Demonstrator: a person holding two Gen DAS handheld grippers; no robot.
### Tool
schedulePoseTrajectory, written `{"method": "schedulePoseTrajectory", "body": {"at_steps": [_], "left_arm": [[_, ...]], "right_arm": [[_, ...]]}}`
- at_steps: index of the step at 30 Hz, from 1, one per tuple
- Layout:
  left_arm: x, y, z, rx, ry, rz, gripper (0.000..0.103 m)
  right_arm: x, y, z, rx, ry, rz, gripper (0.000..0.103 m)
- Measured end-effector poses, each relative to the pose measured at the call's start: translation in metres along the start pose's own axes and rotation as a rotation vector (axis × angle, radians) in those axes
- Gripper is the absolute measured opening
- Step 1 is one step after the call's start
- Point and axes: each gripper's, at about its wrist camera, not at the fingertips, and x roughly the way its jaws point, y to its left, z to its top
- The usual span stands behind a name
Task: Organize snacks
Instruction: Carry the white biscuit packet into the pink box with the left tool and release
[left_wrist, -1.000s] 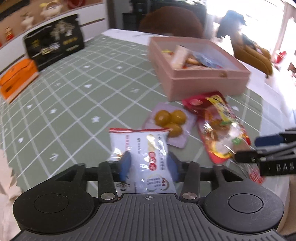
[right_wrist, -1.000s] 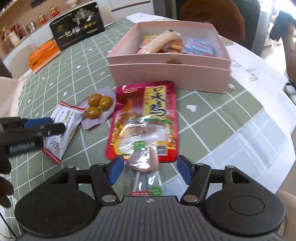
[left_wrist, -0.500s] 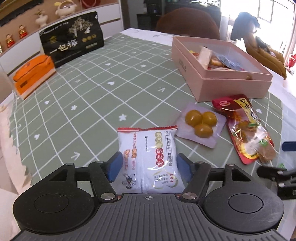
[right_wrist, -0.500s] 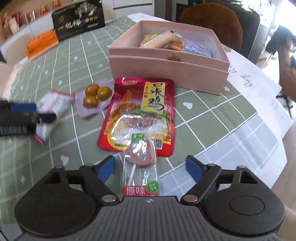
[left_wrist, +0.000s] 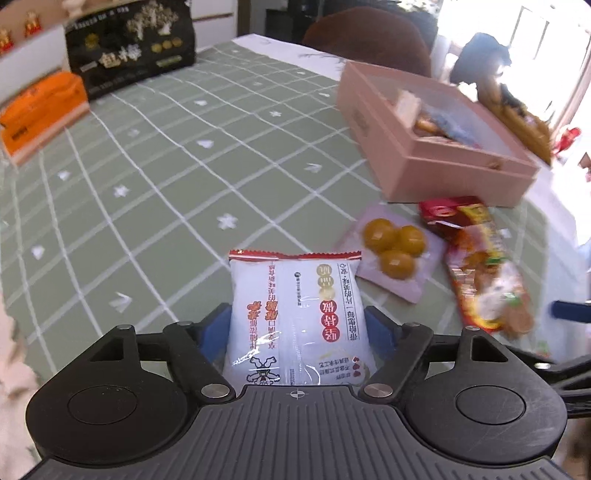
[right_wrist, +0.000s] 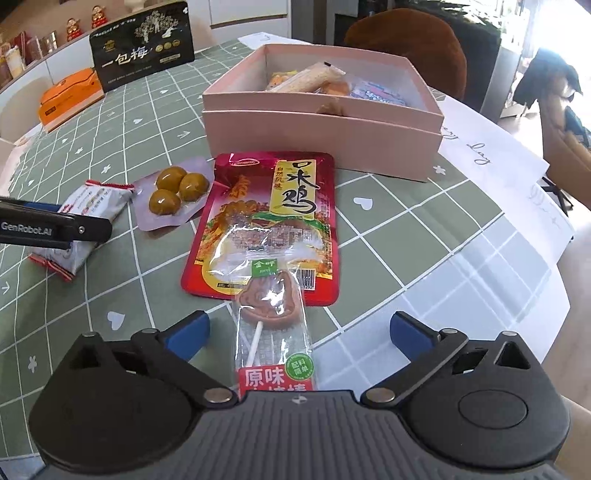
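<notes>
desk (right_wrist: 406, 236): edge close on my right, open cloth to my left
box (right_wrist: 321, 144): pink, lidless, some snacks inside
left gripper (left_wrist: 297, 332): just opened wide, white packet (left_wrist: 295, 314) lying loose between jaws
right gripper (right_wrist: 299, 332): just opened wide, lollipop (right_wrist: 269, 299) lying loose between jaws, overlapping red pouch (right_wrist: 266, 221)

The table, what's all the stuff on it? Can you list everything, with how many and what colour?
pink box: one, pink, far side, snacks inside
red chicken packet: one, red and yellow, in front of the box
lollipop: one, brown in clear wrapper, overlapping the red packet's near edge
yellow balls pack: one, three yellow balls, left of the red packet
white snack bag: one, white with red trim, leftmost
black box: one, far left
orange box: one, beside the black box
tablecloth: one, green, white grid
left gripper: open around the white bag
right gripper: open around the lollipop
</notes>
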Motion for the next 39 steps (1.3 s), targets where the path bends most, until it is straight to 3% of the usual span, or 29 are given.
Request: {"method": "schedulePoseTrajectory", "body": {"at_steps": [7,10,13,16,20,26,36,39], "left_arm": [[-0.012,-0.021,-0.016,-0.037,0.008,-0.081,0.082],[-0.015,-0.028,-0.021,-0.076,0.014,-0.115,0.082],[-0.016,-0.035,-0.024,-0.106,0.027,-0.148,0.082],[-0.016,-0.049,-0.024,-0.089,0.047,-0.17,0.082],[-0.016,-0.071,-0.023,-0.038,0.069,-0.195,0.082],[-0.016,-0.086,-0.024,-0.002,0.074,-0.214,0.082],[-0.021,-0.036,-0.018,-0.148,0.056,-0.106,0.082],[-0.025,-0.027,-0.019,-0.167,0.049,-0.09,0.082]], "right_arm": [[-0.001,-0.003,0.005,-0.046,0.053,0.036,0.103],[-0.01,-0.016,0.01,-0.003,0.067,0.063,0.091],[-0.028,-0.039,0.012,0.097,0.006,0.08,0.091],[-0.033,-0.058,0.012,0.156,-0.033,0.006,0.088],[-0.022,-0.072,0.005,0.156,0.021,-0.052,0.057],[-0.027,-0.06,-0.012,0.091,0.006,-0.059,0.058],[-0.034,-0.018,-0.019,0.045,0.013,0.051,0.06],[-0.036,-0.017,-0.016,0.086,0.036,0.109,0.059]]}}
